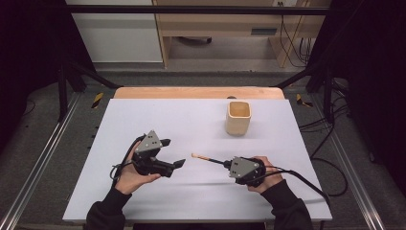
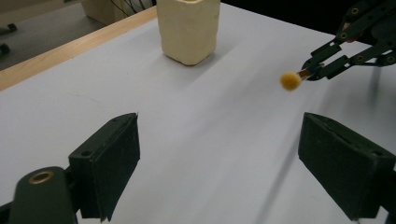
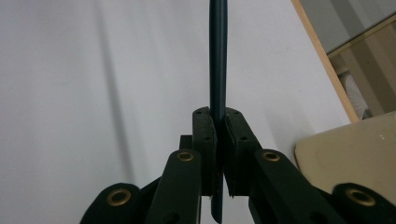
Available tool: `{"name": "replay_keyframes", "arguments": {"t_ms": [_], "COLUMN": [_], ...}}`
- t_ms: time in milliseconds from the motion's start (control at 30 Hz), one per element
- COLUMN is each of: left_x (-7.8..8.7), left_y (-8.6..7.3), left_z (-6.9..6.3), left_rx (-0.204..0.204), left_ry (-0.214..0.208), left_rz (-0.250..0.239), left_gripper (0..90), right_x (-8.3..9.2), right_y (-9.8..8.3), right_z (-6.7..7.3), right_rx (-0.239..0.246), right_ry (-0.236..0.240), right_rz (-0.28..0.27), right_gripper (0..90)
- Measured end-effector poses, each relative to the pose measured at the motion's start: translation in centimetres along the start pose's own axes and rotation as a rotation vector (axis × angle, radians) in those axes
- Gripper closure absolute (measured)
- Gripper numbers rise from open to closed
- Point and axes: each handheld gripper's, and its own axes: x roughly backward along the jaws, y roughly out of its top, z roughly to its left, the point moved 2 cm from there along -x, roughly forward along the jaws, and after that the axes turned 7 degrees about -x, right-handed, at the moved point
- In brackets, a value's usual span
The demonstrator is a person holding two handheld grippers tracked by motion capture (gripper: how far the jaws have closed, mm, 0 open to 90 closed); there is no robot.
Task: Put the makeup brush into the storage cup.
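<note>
A white sheet [image 1: 191, 143] covers the wooden table [image 1: 198, 92]. On its far right part stands a cream, square-mouthed cup [image 1: 238, 117], upright. The right gripper [image 1: 225, 164], held in the person's right hand [image 1: 265, 175], has its jaws clamped on the dark handle of a thin brush [image 1: 207, 158], whose tan tip points left above the sheet. The left gripper [image 1: 173, 153], in the left hand [image 1: 130, 177], has its jaws spread wide with nothing between them, just left of the brush tip.

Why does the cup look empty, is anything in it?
The cup stands upright and looks empty: the high view shows only its pale inside. The brush is outside it, clamped in the right gripper.
</note>
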Motion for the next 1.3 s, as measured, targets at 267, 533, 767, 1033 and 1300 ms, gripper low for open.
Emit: {"name": "replay_keyframes", "arguments": {"t_ms": [267,533,767,1033,1300], "left_x": [-0.4,-1.2,-1.6,-2.0,-2.2], "left_y": [-1.2,-2.0,-2.3,-2.5,-2.1], "left_z": [-0.4,-1.3,-1.7,-2.4,-3.0], "left_rx": [0.081,0.122,0.16,0.213,0.275], "left_ry": [0.029,0.058,0.078,0.109,0.126], "left_rz": [-0.062,-0.118,-0.148,-0.21,-0.285], "left_gripper": [11.8,12.0,12.3,12.8,14.0], "right_x": [0.0,0.0,-0.4,-1.3,-1.5], "right_y": [-0.5,-0.3,-0.3,-0.4,-0.2], "right_z": [0.4,0.5,0.7,1.0,1.1], "right_rx": [-0.121,-0.197,-0.259,-0.36,-0.452], "right_ry": [0.022,0.03,0.042,0.04,0.047], "right_rz": [-0.053,-0.091,-0.122,-0.134,-0.18], "right_gripper": [84.7,84.8,84.7,84.7,84.7]}}
